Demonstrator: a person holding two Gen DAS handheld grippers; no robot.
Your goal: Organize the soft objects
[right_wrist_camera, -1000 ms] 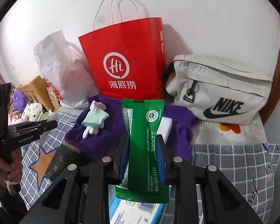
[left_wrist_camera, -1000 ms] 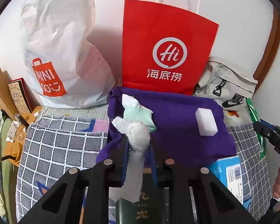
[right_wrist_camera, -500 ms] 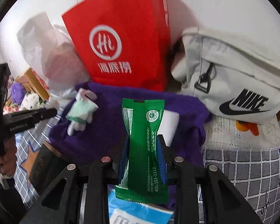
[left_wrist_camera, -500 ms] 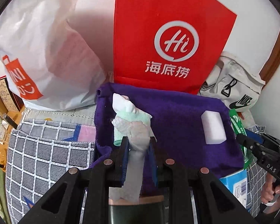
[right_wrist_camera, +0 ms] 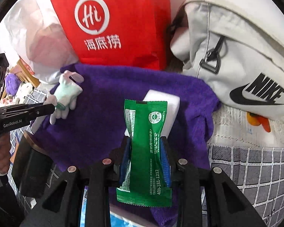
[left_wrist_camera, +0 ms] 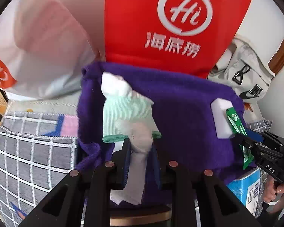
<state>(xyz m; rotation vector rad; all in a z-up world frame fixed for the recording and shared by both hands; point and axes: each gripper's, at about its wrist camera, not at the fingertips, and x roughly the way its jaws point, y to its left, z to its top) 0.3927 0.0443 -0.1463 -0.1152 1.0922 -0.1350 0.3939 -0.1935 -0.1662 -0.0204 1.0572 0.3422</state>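
A purple towel (left_wrist_camera: 183, 117) (right_wrist_camera: 113, 98) lies spread in front of the bags. My left gripper (left_wrist_camera: 140, 143) (right_wrist_camera: 53, 109) is shut on a bundle of white and mint-green socks (left_wrist_camera: 126, 111) (right_wrist_camera: 66, 94). The bundle's far end hangs low over the towel's left part. A white foam block (left_wrist_camera: 221, 119) (right_wrist_camera: 168, 104) rests on the towel's right side. My right gripper (right_wrist_camera: 145, 141) (left_wrist_camera: 244, 138) is shut on a green foil packet (right_wrist_camera: 145, 151) (left_wrist_camera: 236, 124). The packet's upper end overlaps the block in both views.
A red paper bag (left_wrist_camera: 161, 28) and a white plastic bag (left_wrist_camera: 37, 47) stand behind the towel. A grey Nike bag (right_wrist_camera: 236, 66) sits to the right. Grey checked cloth (left_wrist_camera: 28, 151) covers the surface. A blue box (left_wrist_camera: 250, 187) and a dark box (right_wrist_camera: 32, 166) lie in front.
Both grippers have come forward and down toward the purple towel. The sock bundle now hangs low over its left part, and the green packet has closed in on the white block.
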